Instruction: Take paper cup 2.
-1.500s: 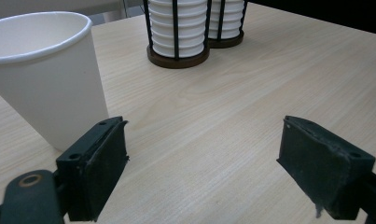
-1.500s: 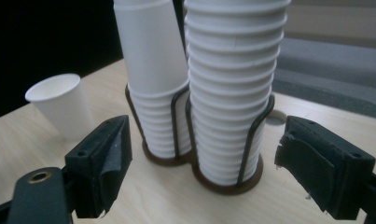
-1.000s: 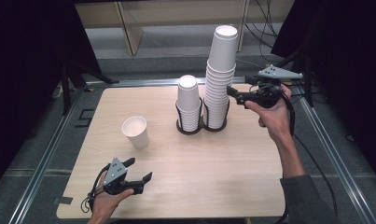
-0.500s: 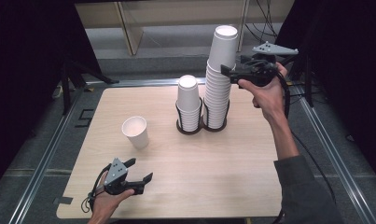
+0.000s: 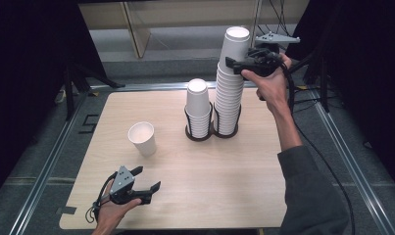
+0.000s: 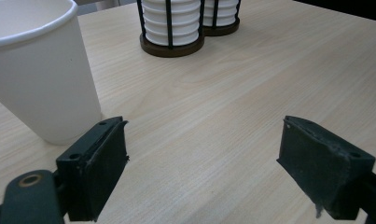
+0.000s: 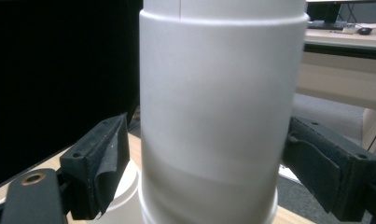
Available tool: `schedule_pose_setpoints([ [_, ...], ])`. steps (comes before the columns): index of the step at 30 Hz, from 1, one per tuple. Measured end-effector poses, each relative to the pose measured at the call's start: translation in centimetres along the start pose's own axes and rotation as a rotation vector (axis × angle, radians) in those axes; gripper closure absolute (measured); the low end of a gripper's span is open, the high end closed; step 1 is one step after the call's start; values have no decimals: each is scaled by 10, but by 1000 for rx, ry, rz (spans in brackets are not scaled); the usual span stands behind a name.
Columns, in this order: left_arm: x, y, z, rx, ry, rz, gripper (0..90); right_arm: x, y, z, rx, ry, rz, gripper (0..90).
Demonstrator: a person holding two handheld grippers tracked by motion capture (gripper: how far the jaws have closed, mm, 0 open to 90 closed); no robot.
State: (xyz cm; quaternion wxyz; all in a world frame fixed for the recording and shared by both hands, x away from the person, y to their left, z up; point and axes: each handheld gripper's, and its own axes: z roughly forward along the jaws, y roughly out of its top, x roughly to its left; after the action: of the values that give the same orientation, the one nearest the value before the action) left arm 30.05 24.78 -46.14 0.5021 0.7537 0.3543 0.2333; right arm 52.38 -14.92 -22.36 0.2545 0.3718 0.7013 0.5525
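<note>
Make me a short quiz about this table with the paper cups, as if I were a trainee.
1. True or false: the single paper cup lies on its side.
2. Which stack reaches higher: the left stack or the right stack?
3. Which tongs have a cup between their jaws? A: left tongs; B: right tongs.

Key: 1 false, it stands upright. 2 the right stack. 3 B, at the top cup, jaws open.

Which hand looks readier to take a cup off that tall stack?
The right gripper: its open jaws already flank the top cup of the tall stack. The left gripper rests low, near the table's front edge.
</note>
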Motion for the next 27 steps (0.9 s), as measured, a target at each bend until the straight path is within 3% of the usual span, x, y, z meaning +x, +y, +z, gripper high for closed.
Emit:
schedule_pose_setpoints([
  [2,0,0,-1,18,5,4,147,0,3,6,14,-10,1,146],
  [6,0,0,0,4,-5,5,147,-1,6,13,17,-15,14,151],
  [11,1,0,-1,16,-7,4,147,-2,5,19,18,0,51,140],
  [16,0,0,0,-3,-7,3,147,-4,4,23,12,3,53,148],
  [18,0,1,-1,17,-5,13,147,-5,5,23,12,19,67,156],
  [27,1,1,-1,19,-14,24,147,-3,20,15,-11,9,32,172],
])
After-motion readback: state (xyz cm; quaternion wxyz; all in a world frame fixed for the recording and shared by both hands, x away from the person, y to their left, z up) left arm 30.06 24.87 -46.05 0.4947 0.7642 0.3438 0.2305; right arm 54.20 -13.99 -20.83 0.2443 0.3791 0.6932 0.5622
